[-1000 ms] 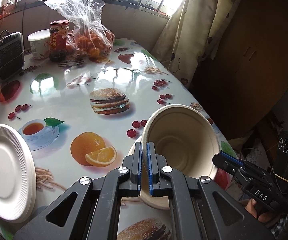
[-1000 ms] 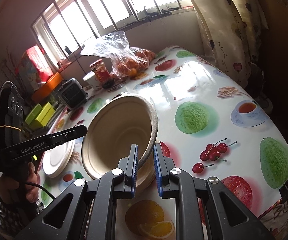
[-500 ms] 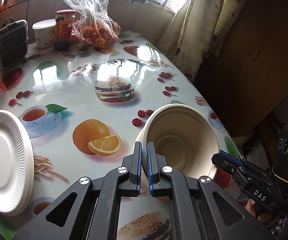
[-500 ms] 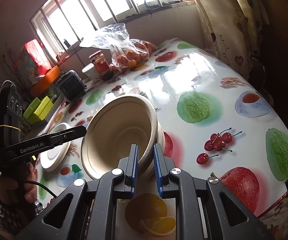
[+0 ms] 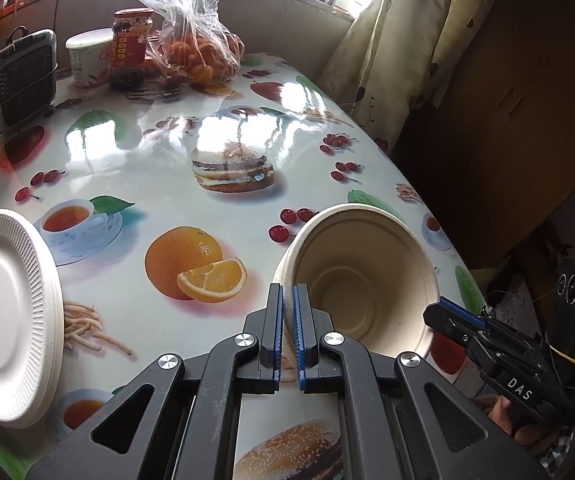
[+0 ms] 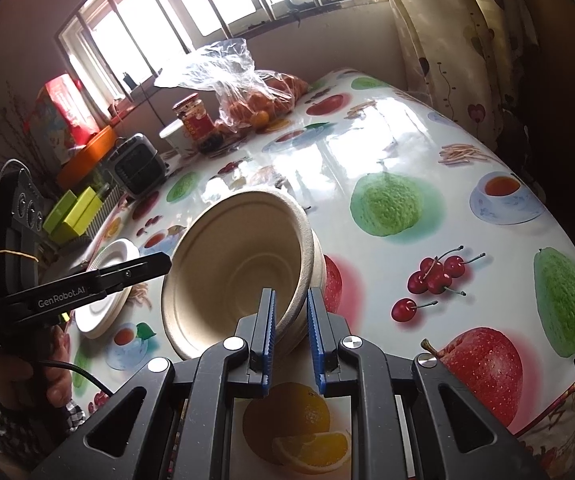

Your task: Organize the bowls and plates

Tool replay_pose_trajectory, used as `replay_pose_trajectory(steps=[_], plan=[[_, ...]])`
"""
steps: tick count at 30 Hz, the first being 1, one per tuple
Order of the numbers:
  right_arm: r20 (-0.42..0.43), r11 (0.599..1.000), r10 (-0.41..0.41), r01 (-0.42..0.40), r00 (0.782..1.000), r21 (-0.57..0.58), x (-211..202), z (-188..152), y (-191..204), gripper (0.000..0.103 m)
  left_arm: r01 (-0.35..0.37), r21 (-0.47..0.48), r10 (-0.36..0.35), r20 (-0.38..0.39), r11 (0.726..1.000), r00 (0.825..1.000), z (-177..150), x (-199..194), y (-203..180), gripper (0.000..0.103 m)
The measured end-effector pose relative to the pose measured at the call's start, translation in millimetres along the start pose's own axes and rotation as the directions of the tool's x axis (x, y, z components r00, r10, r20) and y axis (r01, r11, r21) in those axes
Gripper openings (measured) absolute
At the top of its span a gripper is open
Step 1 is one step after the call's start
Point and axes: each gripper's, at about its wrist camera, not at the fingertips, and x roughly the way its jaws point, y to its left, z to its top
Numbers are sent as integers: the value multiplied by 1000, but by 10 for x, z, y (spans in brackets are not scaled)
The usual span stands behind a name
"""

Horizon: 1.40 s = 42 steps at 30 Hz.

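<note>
Glossy fruit-print tabletop (image 5: 167, 152) carries plates (image 5: 3, 312) at near left. Left tongs (image 5: 287, 320) and right tongs (image 6: 290, 320) each clamp opposite rims of the tilted bowl (image 5: 367, 280), near edge. Bowl is probably light, thin, crushable pulp; grip rims gently.

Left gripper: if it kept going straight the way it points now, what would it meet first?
The left gripper is already shut on the bowl's rim, so the bowl itself comes first. Past it, probably the fruit-print tablecloth, though depth is unclear.
</note>
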Motion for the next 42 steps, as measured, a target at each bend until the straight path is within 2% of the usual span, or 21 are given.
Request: replay_pose_trajectory(steps=[20, 22, 26, 31, 36, 42], plan=[[-1, 1000, -4, 4, 1000, -1, 11, -13, -1, 16, 24, -29, -24, -3, 999, 1000, -23, 21, 55, 5], [-1, 1000, -11, 11, 1000, 0, 20, -18, -6, 18, 29, -29, -29, -3, 999, 1000, -17, 24, 60, 5], [4, 1000, -14, 14, 1000, 1, 19, -20, -15, 28, 36, -34, -36, -7, 999, 999, -15, 37, 70, 6], [6, 1000, -20, 20, 1000, 7, 13, -12, -46, 37, 45, -43, -45, -6, 998, 999, -10, 41, 93, 17], [11, 1000, -17, 16, 1000, 18, 3, -3, -67, 47, 58, -65, -58, -2, 996, 998, -17, 41, 144, 38], [12, 1000, -17, 16, 1000, 27, 20, 11, -99, 49, 84, -97, -85, -12, 992, 996, -41, 95, 220, 39]])
